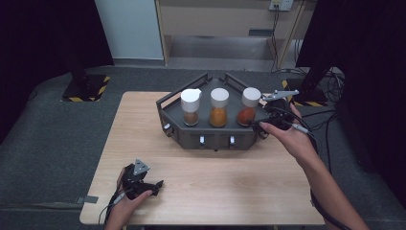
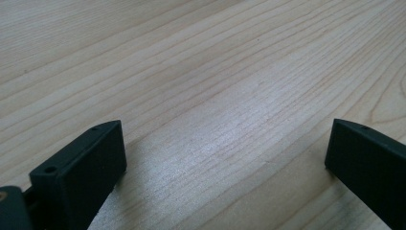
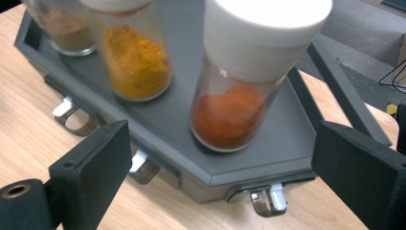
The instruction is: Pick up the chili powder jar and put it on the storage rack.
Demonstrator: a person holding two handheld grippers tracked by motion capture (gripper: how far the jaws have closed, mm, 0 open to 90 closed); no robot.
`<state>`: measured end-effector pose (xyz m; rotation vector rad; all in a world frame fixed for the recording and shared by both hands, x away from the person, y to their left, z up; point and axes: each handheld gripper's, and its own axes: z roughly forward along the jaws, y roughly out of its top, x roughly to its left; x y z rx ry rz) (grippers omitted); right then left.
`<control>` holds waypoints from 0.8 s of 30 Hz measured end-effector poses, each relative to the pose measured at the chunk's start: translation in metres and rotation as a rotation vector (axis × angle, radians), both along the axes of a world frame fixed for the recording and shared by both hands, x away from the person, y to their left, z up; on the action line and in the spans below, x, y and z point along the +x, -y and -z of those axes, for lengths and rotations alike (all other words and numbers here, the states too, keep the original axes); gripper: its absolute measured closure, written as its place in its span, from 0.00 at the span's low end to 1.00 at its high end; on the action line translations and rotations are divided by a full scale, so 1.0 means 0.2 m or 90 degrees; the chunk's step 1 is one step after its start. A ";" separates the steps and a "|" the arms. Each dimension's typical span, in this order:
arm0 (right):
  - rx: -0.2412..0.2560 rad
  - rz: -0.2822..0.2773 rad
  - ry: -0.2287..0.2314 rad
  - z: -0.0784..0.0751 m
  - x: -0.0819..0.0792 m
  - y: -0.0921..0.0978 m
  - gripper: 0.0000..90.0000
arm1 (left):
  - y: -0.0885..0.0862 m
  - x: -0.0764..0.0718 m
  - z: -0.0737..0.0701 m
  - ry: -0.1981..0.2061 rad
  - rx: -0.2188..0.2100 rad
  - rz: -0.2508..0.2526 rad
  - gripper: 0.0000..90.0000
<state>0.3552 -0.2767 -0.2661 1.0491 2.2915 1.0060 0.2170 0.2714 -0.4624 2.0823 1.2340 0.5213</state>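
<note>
Light wooden table (image 1: 215, 187) with fine straight grain, matt, faint sheen where light falls. Dark grey angular tray (image 1: 210, 136) with raised rails, standing at the far middle of the table; small metal clips (image 3: 268, 201) along its front wall.

Three clear glass jars with white cylindrical caps upright in a row on the tray floor: brown powder jar (image 1: 190, 107) at left, yellow powder jar (image 1: 219, 107) in the middle, orange-red powder jar (image 1: 249, 107) at right. Long axes vertical; apparent tilt in the right gripper view likely due to the camera's angle.

Right gripper (image 1: 274, 115) held at the tray's right front corner, just beside the orange-red powder jar. In the right gripper view, jaws spread wide and gripping nothing; orange-red powder jar (image 3: 239, 91) directly ahead and between the lines of the two jaws, slightly beyond their tips, across the tray's front wall. Nearest hand to that jar by a clear margin. Probable next move: advance over the wall and close on the glass body below the cap. Smooth glass, round section: risk of slip or of tipping if taken too high.

Left gripper (image 1: 143, 184) low at the near left of the table, well apart from the tray. Jaws released, wide apart, bare wood between them; contact with the table surface not determinable.
</note>
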 end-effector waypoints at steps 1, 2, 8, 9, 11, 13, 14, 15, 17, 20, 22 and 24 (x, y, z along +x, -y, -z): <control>0.000 -0.001 -0.001 0.00 -0.01 0.00 0.07 | 0.00 0.00 0.00 0.000 0.000 0.000 0.00; 0.000 0.001 -0.005 0.00 -0.02 0.00 0.07 | 0.00 0.00 0.00 0.000 0.000 0.000 0.00; -0.011 -0.005 -0.022 0.03 -0.06 0.01 0.08 | 0.00 0.00 0.00 0.000 0.000 0.000 0.00; -0.012 -0.005 -0.024 0.03 -0.06 0.01 0.08 | 0.00 0.00 0.00 0.000 0.000 0.000 0.00; -0.013 -0.007 -0.033 0.03 -0.07 0.01 0.09 | 0.00 0.00 0.00 0.000 0.000 0.000 0.00; -0.014 -0.006 -0.035 0.04 -0.08 0.01 0.08 | 0.00 0.00 0.00 0.000 0.000 0.000 0.00; -0.012 -0.007 -0.037 0.05 -0.09 0.02 0.08 | 0.00 0.00 0.00 0.000 0.000 0.000 0.00; -0.010 -0.007 -0.040 0.05 -0.09 0.02 0.08 | 0.00 0.00 0.00 0.000 0.000 0.000 0.00; -0.012 -0.006 -0.040 0.06 -0.11 0.03 0.08 | 0.00 0.00 0.00 0.000 0.000 0.000 0.00; -0.018 -0.007 -0.039 0.08 -0.13 0.03 0.08 | 0.00 0.00 0.00 0.000 0.000 0.000 0.00; -0.019 -0.007 -0.040 0.09 -0.14 0.03 0.08 | 0.00 0.00 0.00 0.000 0.000 0.000 0.00; -0.018 -0.007 -0.041 0.10 -0.15 0.04 0.08 | 0.00 0.00 0.00 0.000 0.000 0.000 0.00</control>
